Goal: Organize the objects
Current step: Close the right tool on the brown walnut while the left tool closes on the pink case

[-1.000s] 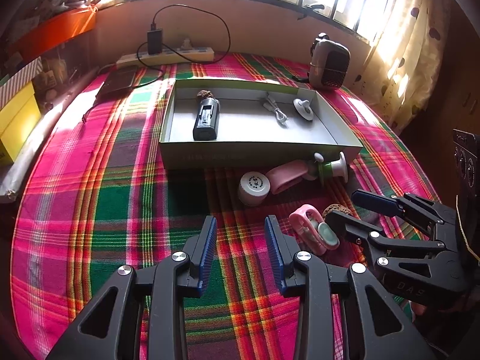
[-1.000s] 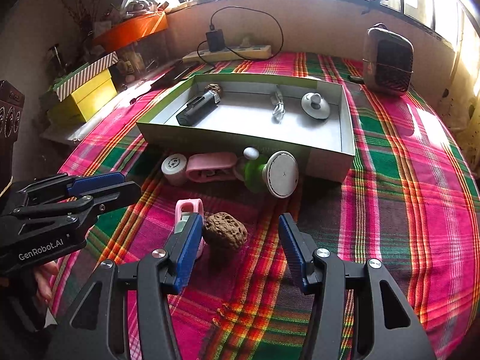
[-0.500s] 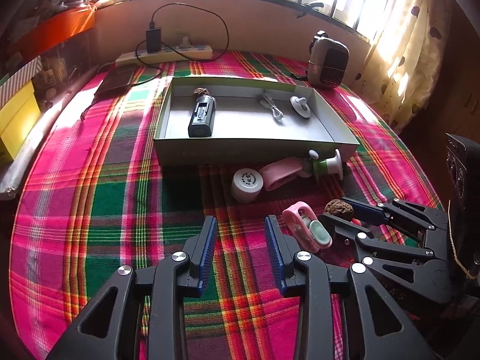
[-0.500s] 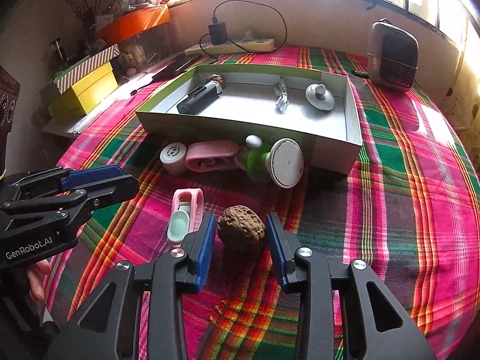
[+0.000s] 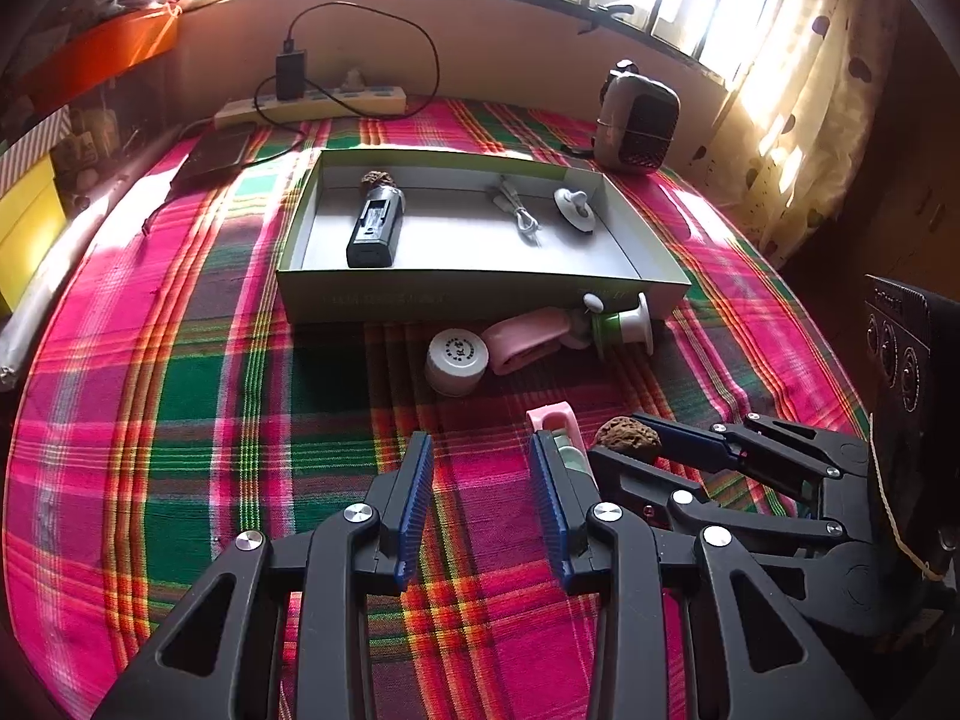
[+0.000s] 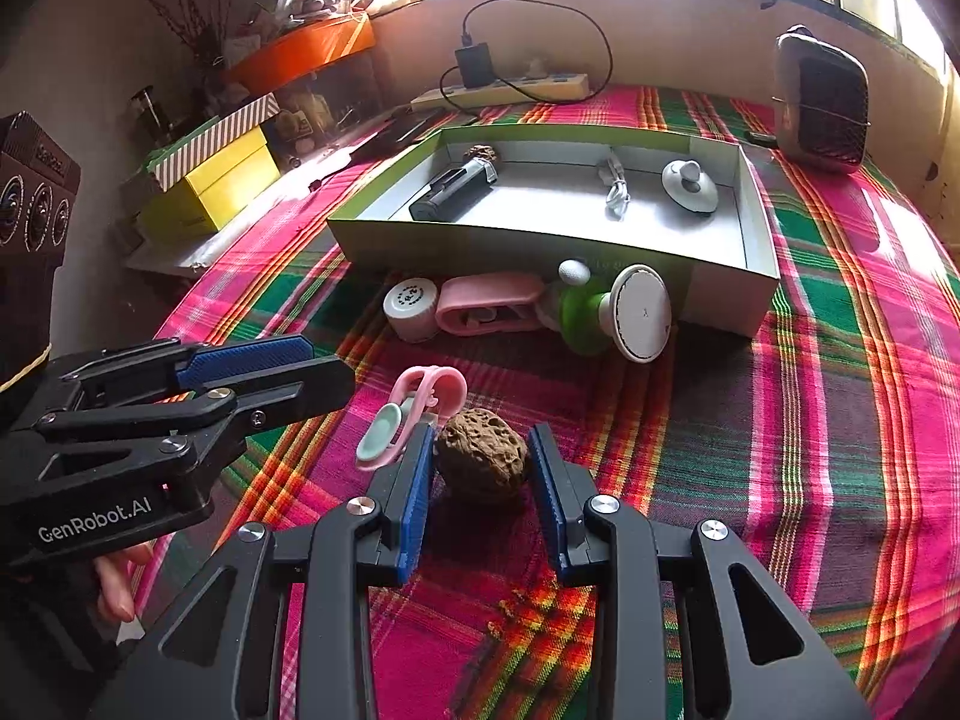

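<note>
The right gripper (image 6: 480, 468) is closed narrow on the walnut (image 6: 482, 461), which sits between its blue pads, long axis across the jaws; it seems just off the plaid cloth (image 6: 840, 420), though the shadow makes this hard to judge. The open box (image 6: 757, 252) lies straight ahead beyond the loose things, so I judge the next move goes forward and up over its near wall. The left gripper (image 5: 480, 510) is half open and empty, further from the walnut. Outside the box I count one white jar (image 6: 411, 307), one pink holder (image 6: 489, 303), one green-and-white knob (image 6: 618, 315) and one pink clip (image 6: 414, 411); inside are one black device (image 6: 453, 189), one cable (image 6: 617, 186), one white knob (image 6: 690, 186) and another walnut (image 6: 482, 152).
</note>
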`<state>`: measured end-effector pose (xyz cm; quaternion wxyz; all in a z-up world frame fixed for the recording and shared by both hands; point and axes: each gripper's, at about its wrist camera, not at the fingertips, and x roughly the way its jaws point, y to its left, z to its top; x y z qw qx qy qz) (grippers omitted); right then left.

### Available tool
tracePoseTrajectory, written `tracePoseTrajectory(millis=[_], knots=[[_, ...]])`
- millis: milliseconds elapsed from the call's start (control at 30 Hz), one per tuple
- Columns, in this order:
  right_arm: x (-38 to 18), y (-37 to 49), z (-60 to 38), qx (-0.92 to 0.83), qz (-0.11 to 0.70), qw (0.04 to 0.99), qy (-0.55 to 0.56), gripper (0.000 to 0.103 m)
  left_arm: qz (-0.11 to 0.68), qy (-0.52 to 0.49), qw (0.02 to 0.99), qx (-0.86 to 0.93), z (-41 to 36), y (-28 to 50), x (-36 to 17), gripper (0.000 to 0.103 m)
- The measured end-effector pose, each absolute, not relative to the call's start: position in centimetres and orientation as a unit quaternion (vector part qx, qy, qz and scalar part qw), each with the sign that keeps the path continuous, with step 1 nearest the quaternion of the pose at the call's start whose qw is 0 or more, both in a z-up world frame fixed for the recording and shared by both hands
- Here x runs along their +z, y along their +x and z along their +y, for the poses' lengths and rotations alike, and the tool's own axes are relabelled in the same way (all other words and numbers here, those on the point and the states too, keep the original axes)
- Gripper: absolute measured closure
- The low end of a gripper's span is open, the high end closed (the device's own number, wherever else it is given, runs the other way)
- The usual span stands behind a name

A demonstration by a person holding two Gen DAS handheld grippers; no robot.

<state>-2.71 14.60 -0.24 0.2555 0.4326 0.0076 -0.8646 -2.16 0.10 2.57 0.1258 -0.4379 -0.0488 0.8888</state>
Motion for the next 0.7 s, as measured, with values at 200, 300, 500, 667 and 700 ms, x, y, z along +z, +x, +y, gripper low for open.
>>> tracePoseTrajectory(millis=[200, 300, 500, 667, 700], knots=[[0.3, -2.3, 16.0, -0.879, 0.021, 0.22, 0.423, 0.07, -0.05, -0.443, 0.146, 0.883, 1.3, -2.3, 2.4, 0.071], [0.5, -2.2, 17.0, -0.883, 0.02, 0.204, 0.421, 0.07, -0.046, -0.443, 0.152, 0.882, 2.1, -2.4, 2.4, 0.069], [0.4, -2.4, 17.8, -0.885, 0.014, 0.195, 0.422, 0.07, -0.017, -0.447, 0.155, 0.881, 3.9, -2.5, 2.1, 0.068], [0.1, -2.4, 18.0, -0.885, 0.016, 0.189, 0.426, 0.07, -0.007, -0.455, 0.146, 0.878, 4.3, -2.9, 1.6, 0.068], [0.0, -2.4, 18.1, -0.885, 0.016, 0.187, 0.426, 0.07, -0.006, -0.456, 0.145, 0.878, 4.3, -2.9, 1.4, 0.068]])
